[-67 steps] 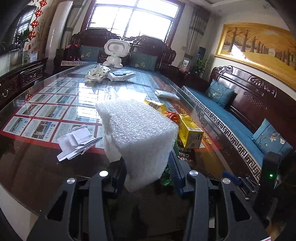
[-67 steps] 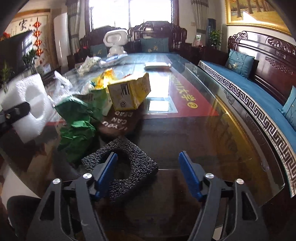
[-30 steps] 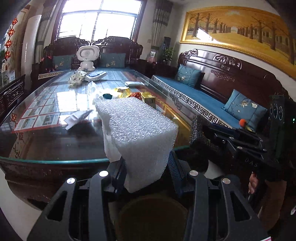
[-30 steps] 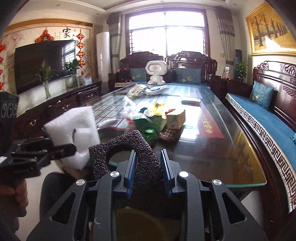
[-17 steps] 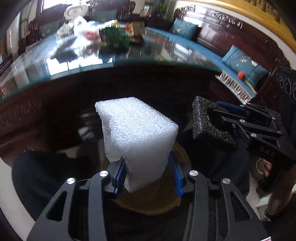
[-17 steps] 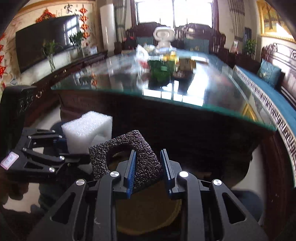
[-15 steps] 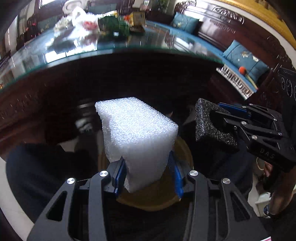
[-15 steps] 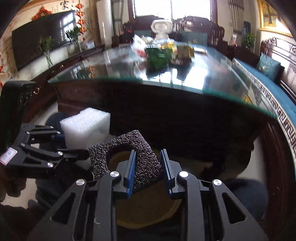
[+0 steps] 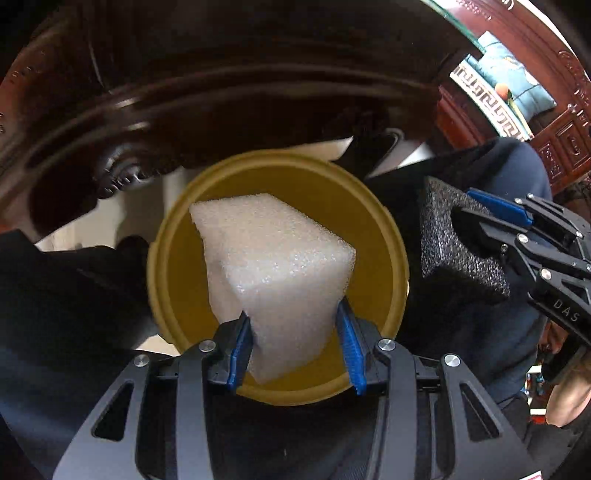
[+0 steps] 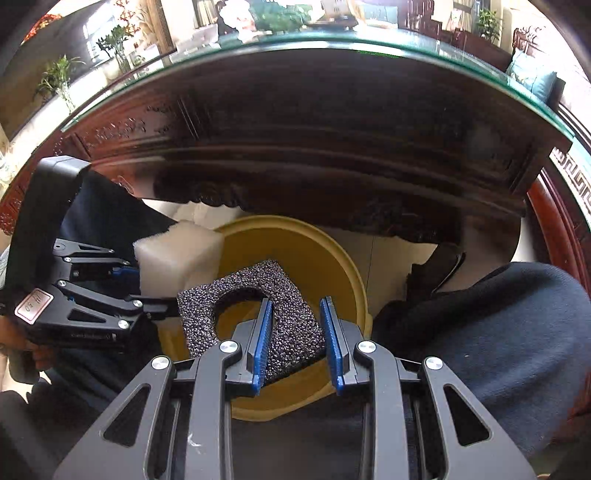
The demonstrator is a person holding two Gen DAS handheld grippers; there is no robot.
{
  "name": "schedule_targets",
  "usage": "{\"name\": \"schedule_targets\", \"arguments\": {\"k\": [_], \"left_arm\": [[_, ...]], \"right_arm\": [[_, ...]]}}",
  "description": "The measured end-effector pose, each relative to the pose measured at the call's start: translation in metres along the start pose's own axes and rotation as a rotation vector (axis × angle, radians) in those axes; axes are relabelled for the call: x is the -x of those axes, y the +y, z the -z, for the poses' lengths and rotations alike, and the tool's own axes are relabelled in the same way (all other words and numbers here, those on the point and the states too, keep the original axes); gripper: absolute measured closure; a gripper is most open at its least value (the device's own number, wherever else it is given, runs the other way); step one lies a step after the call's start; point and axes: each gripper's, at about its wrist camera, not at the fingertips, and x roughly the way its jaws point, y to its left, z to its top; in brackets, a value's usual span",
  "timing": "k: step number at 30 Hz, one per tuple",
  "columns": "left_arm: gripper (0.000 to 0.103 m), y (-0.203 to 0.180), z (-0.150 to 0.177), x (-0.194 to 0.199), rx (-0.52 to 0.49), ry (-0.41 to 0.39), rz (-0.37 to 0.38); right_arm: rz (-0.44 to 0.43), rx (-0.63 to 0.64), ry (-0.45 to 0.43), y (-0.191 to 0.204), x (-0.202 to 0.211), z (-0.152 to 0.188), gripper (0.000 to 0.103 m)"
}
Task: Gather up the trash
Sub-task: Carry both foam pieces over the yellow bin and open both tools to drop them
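Note:
My left gripper (image 9: 295,350) is shut on a white foam block (image 9: 273,266) and holds it over the mouth of a round yellow bin (image 9: 177,280) on the floor. My right gripper (image 10: 297,343) is shut on a black foam piece with a round hole (image 10: 255,317), held above the same yellow bin (image 10: 332,266). In the left wrist view the black foam (image 9: 454,243) and the right gripper's fingers (image 9: 498,208) hang just right of the bin. In the right wrist view the white foam (image 10: 177,258) sits at the bin's left rim.
The dark carved wooden table with its glass edge (image 10: 332,40) looms right above and behind the bin. The person's dark trouser legs (image 10: 480,332) flank the bin on both sides. More trash lies on the tabletop (image 10: 280,14), far off. A blue-cushioned bench (image 9: 498,77) stands at right.
Both grippers have tilted further down and moved closer over the yellow bin, each still holding its foam. The tabletop has slid out of the left view.

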Motion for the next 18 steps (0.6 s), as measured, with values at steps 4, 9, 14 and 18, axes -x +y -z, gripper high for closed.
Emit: {"name": "schedule_targets", "arguments": {"k": [4, 9, 14, 18], "left_arm": [[0.025, -0.003, -0.004, -0.008, -0.005, 0.03, 0.008], [0.015, -0.005, -0.01, -0.009, -0.021, 0.042, -0.009], [0.015, -0.003, -0.008, -0.005, -0.027, 0.046, -0.011], [0.015, -0.003, -0.009, -0.002, -0.037, 0.046, -0.028]], "right_arm": [[0.0, 0.0, 0.021, -0.003, -0.006, 0.001, 0.077], [0.003, -0.002, 0.036, -0.008, -0.015, 0.0, 0.077], [0.0, 0.015, 0.041, -0.003, -0.019, -0.002, 0.076], [-0.007, 0.034, 0.033, 0.003, -0.019, -0.006, 0.075]]}}
